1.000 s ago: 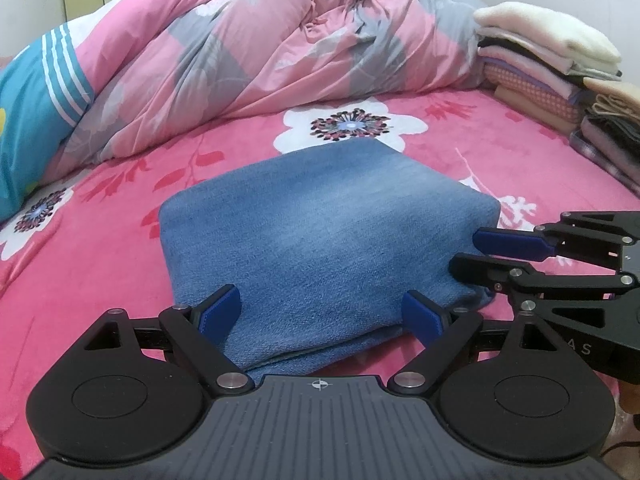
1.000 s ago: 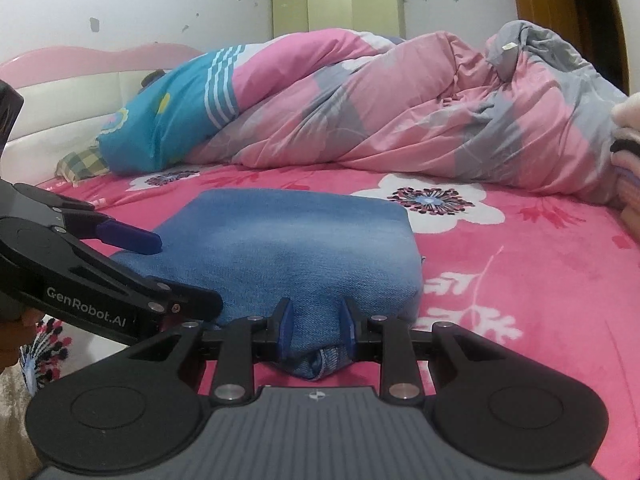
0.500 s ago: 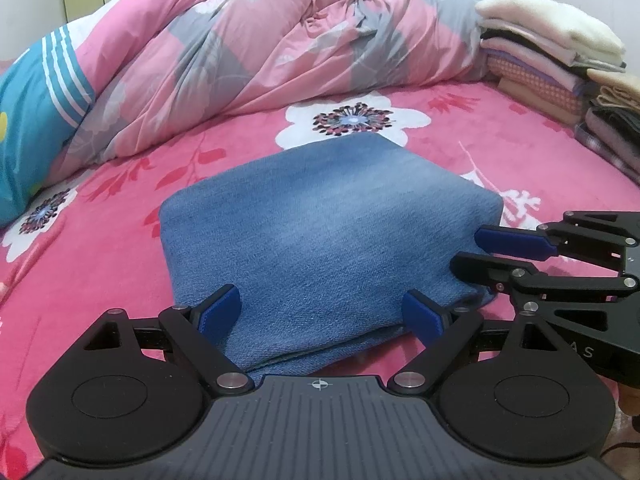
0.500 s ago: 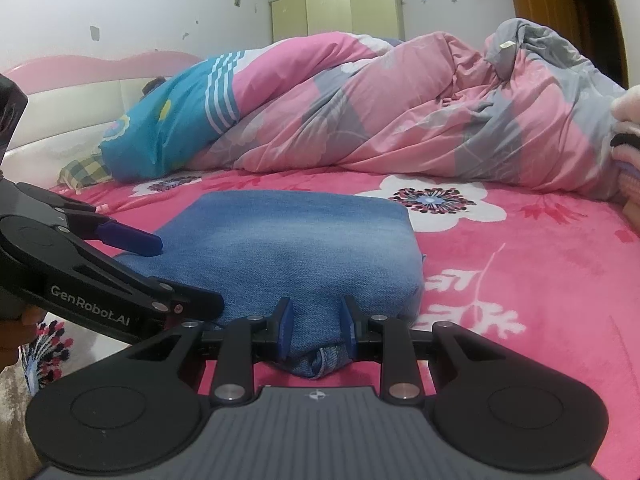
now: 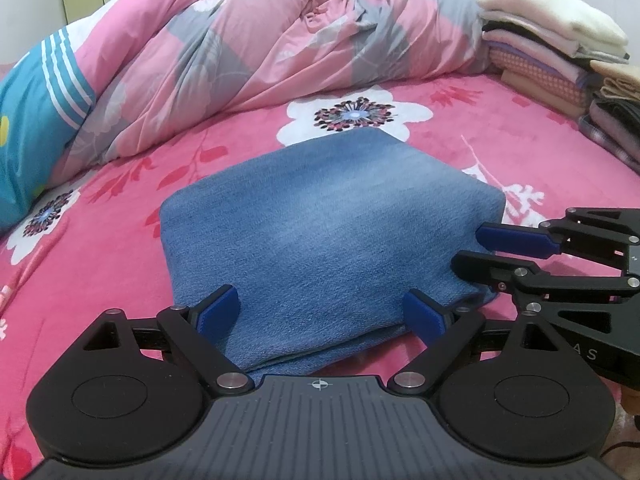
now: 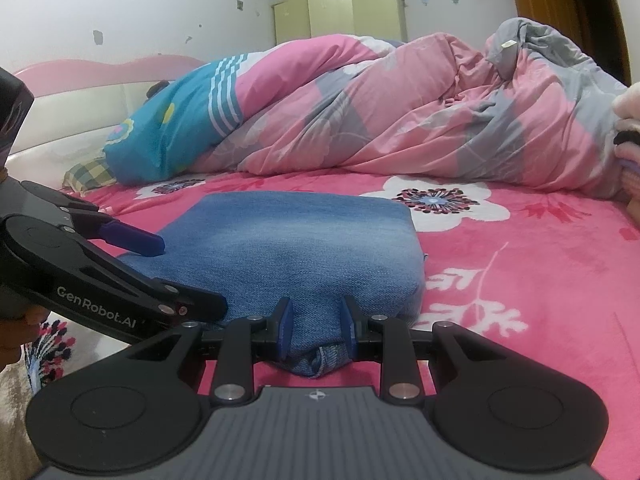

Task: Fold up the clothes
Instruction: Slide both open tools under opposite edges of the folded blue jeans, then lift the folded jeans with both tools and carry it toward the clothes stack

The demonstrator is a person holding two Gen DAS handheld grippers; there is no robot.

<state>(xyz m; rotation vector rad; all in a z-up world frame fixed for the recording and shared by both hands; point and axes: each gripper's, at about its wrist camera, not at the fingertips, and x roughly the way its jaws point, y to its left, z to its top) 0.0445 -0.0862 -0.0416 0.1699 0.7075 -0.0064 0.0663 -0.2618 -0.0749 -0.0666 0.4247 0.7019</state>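
Note:
A folded blue denim garment [image 5: 320,232] lies flat on the pink floral bedsheet [image 5: 532,132]. My left gripper [image 5: 320,314] is open, its blue pads [image 5: 218,308] straddling the garment's near edge without closing on it. The right gripper [image 5: 470,246] comes in from the right at the garment's near right corner. In the right wrist view the denim [image 6: 288,240] fills the middle, and my right gripper [image 6: 316,328] is shut on a bunched corner of it. The left gripper [image 6: 190,280] shows at the left there, jaws apart over the cloth.
A rumpled pink, grey and teal quilt [image 5: 260,48] runs across the back of the bed. A stack of folded clothes [image 5: 552,36] stands at the right. A headboard [image 6: 80,92], a wardrobe [image 6: 340,16] and a door [image 6: 560,4] lie beyond. A hand [image 6: 16,328] holds the left gripper.
Both views have drifted slightly. The denim stays in place, the right gripper keeps its pinch on the corner, and the left gripper stays open.

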